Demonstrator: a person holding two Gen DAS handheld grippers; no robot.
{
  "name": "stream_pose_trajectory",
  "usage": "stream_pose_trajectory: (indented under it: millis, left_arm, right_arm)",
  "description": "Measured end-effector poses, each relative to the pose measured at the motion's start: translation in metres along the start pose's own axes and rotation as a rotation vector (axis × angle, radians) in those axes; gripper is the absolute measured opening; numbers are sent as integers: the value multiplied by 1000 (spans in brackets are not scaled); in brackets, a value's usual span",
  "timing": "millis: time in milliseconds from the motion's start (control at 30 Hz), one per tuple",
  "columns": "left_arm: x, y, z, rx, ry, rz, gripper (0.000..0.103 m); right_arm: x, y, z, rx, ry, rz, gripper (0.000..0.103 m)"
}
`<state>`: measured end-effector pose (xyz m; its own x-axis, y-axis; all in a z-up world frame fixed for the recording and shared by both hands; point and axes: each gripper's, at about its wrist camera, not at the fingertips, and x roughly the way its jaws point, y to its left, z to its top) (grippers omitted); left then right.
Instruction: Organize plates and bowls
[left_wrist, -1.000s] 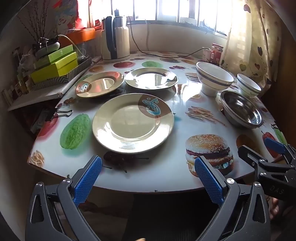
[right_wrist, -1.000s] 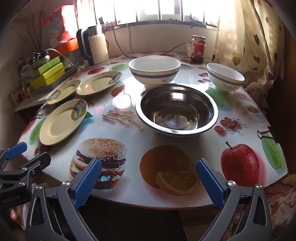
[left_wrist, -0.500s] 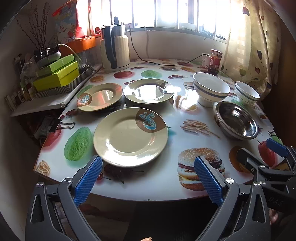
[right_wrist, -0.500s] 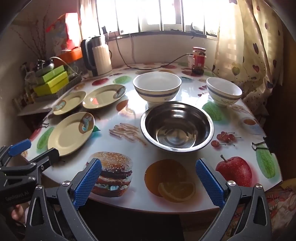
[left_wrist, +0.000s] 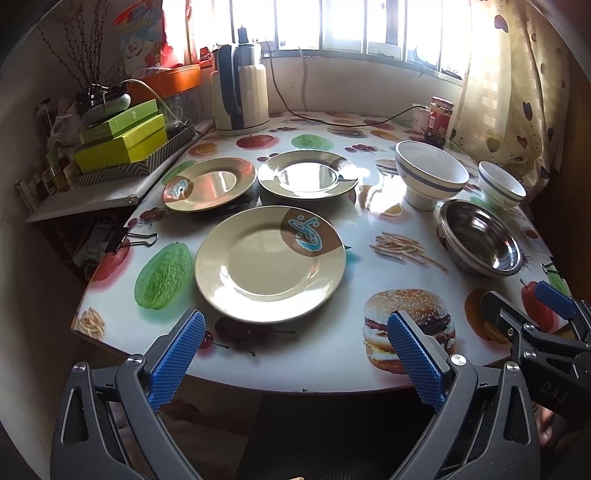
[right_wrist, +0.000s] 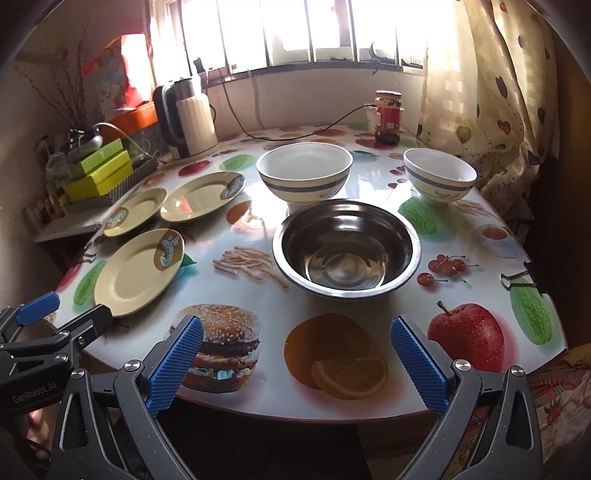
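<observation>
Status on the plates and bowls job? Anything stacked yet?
Nothing stacked. Three plates lie apart: near plate and two behind it. The steel bowl and two white bowls stand separate. Left tool and right tool are open, empty, at the table edge. All sorting remains.

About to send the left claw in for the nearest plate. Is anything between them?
Nothing visible. The left claw is open at the table's near edge, and only bare printed tablecloth lies before the nearest plate.

3 plates (right_wrist: 138, 272) lie left of a steel bowl (right_wrist: 346, 249), 2 white bowls (right_wrist: 303, 172) behind it.
</observation>
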<state>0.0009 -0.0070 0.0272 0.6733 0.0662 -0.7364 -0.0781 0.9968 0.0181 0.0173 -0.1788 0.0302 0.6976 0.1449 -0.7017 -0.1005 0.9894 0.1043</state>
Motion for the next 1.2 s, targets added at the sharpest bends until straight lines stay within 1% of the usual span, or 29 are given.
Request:
stream_pose_trajectory:
  millis: [200, 333, 467, 667, 1033, 1200]
  left_arm:
    - [-1, 0, 2, -5, -10, -9, 100]
    - [-2, -4, 5, 11, -17, -21, 100]
    - [-2, -1, 5, 5, -16, -20, 100]
    - [0, 6, 9, -10, -19, -6, 100]
    - [11, 10, 13, -16, -15, -5, 100]
    - [17, 12, 13, -19, -4, -17, 100]
  right_arm:
    - [3, 10, -1, -43, -3, -3, 103]
    - [-2, 8, 0, -46, -25, -29, 103]
    - [-1, 6, 0, -31, -20, -38, 103]
    - [0, 12, 3, -67, -43, -60, 103]
    - [10, 21, 11, -90, -55, -56, 103]
    - [13, 23, 12, -93, -51, -52, 103]
